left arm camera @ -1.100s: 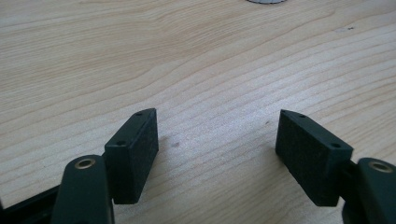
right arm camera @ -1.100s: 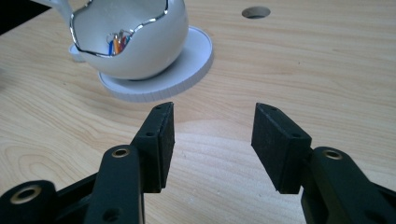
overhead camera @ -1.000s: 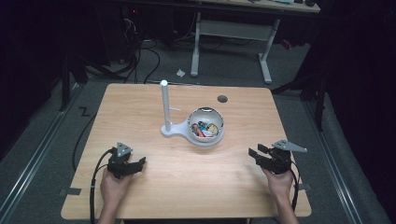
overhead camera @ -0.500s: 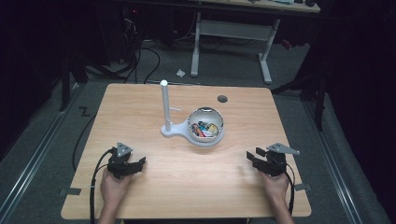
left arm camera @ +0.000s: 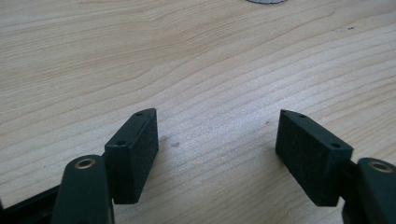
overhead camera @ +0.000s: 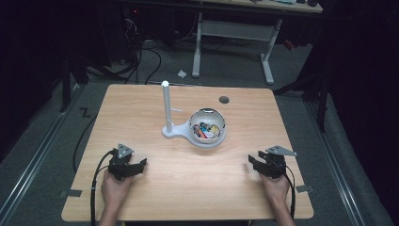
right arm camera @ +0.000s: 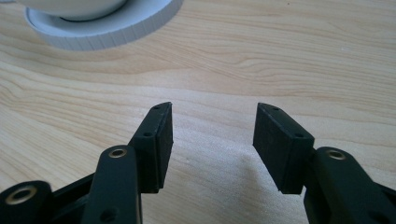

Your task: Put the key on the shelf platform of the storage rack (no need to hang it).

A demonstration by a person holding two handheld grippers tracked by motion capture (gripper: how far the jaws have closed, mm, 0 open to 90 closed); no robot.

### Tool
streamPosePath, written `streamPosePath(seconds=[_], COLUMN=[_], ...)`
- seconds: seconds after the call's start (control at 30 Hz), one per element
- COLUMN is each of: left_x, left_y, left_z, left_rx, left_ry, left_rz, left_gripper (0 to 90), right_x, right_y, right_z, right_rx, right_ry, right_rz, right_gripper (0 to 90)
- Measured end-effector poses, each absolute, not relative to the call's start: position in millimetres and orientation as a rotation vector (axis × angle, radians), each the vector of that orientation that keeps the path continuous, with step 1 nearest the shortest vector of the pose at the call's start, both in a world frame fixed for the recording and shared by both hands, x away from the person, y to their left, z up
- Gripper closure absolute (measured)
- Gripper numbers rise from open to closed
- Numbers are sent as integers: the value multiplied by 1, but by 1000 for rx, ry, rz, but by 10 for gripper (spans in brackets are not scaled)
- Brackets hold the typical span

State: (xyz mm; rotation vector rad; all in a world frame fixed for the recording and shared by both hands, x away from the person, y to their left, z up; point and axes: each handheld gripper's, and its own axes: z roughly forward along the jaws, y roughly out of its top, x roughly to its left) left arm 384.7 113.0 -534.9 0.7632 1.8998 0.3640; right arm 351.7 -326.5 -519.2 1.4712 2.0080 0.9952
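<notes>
A white bowl (overhead camera: 207, 129) holding several small colourful items sits on a white stand base (overhead camera: 175, 133) with an upright white post (overhead camera: 166, 106), at the middle of the wooden table (overhead camera: 141, 103). My left gripper (overhead camera: 137, 165) rests near the front left, open, with bare wood between its pads (left arm camera: 135, 149). My right gripper (overhead camera: 252, 162) rests near the front right, also open and holding nothing. In the right gripper view the white base (right arm camera: 107, 28) lies ahead of the jaws, well apart from them.
A round cable hole (overhead camera: 224, 100) lies at the table's back right. Grey tape tabs (overhead camera: 70, 193) stick out at the front corners. Beyond the table stand a desk frame (overhead camera: 235, 33) and floor cables (overhead camera: 141, 52).
The right gripper has slid a little left and toward the front edge, settling lower on the table. The left gripper has stayed put.
</notes>
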Motion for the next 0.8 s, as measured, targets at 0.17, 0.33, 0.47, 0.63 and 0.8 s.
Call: streamPosePath(seconds=[0.17,0.33,0.47,0.63,0.8], left_x=[385,385,385,385,385], left_y=[113,113,113,113,113], left_z=[-535,-535,-535,-535,-535], left_rx=[762,762,762,763,763], left_ry=[1900,1900,1900,1900,1899], left_rz=[364,365,365,366,367], left_gripper=[302,302,301,301,301], right_x=[354,358,360,362,362], right_y=[-325,-323,-321,-321,-321], right_z=[-523,-527,-530,-530,-530], right_rx=[1477,1475,1469,1469,1471], right_ry=[2008,2010,2020,2032,2030], right_rz=[958,912,874,866,865], right_gripper=[472,468,461,438,436])
